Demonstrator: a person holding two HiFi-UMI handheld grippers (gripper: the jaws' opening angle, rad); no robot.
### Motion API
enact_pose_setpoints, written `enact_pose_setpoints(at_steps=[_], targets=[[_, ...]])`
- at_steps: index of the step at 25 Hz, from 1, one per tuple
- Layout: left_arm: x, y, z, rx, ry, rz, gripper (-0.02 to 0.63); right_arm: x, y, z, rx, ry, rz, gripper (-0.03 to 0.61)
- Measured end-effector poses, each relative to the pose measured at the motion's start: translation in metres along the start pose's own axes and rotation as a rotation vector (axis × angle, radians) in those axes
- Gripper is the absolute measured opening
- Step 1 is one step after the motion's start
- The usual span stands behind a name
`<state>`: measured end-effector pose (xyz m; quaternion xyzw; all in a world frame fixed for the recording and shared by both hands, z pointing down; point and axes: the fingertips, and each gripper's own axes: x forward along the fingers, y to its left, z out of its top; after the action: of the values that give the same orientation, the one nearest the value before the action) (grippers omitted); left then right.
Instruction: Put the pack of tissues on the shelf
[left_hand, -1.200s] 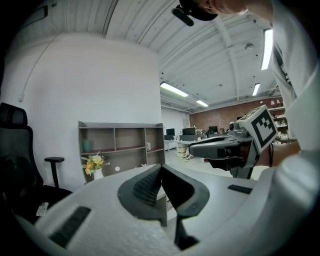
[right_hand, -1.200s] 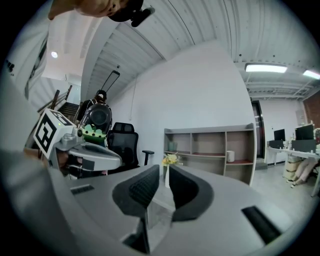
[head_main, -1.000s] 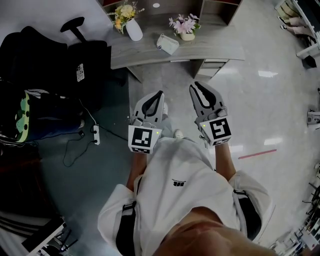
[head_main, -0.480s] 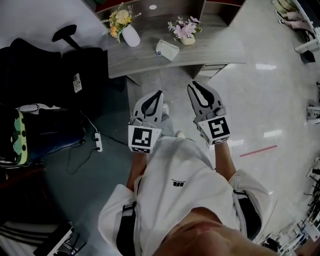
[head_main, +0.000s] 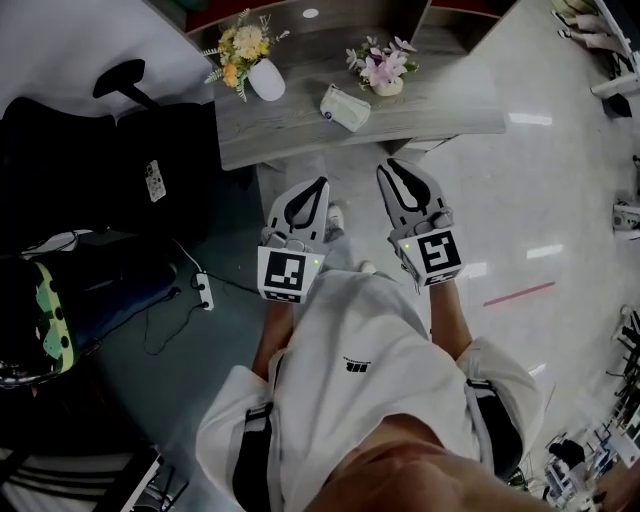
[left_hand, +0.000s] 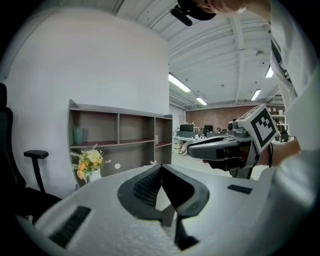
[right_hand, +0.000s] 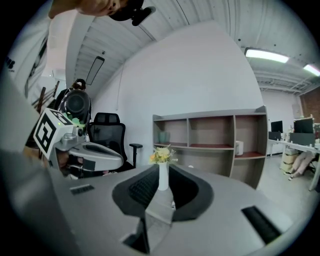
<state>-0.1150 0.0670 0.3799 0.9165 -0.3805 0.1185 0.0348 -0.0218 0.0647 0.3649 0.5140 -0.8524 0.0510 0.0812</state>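
The pack of tissues (head_main: 345, 106), pale with a dark spot, lies on the grey table (head_main: 450, 112) between a white vase of yellow flowers (head_main: 262, 78) and a pot of pink flowers (head_main: 385, 72). The brown shelf (left_hand: 120, 135) stands behind the table against the wall, its compartments mostly bare. Both grippers hover side by side short of the table's near edge, holding nothing. My left gripper (head_main: 320, 184) has its tips touching, shut. My right gripper (head_main: 392, 167) keeps a narrow gap, through which the vase (right_hand: 162, 177) shows.
A black office chair (head_main: 100, 150) stands left of the table. A power strip (head_main: 204, 291) with its cable lies on the floor, beside a dark bag with green trim (head_main: 45, 320). Shiny floor with a red strip (head_main: 518, 293) spreads to the right.
The person has stepped toward the table, carrying both grippers forward. The table and tissue pack sit nearer in the head view. Neither gripper's jaws have moved.
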Motion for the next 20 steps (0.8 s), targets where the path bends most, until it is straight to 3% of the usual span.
enact_pose_setpoints(at_steps=[10,20], targets=[[0.037,0.046,0.0,-0.017,-0.009,-0.076,0.028,0.051,-0.017,-0.006,0.008,0.047,-0.072,0.051],[0.068,0.066,-0.015,-0.022,0.02,-0.156,0.028,0.081,-0.034,-0.033,0.028,0.121,-0.139,0.051]])
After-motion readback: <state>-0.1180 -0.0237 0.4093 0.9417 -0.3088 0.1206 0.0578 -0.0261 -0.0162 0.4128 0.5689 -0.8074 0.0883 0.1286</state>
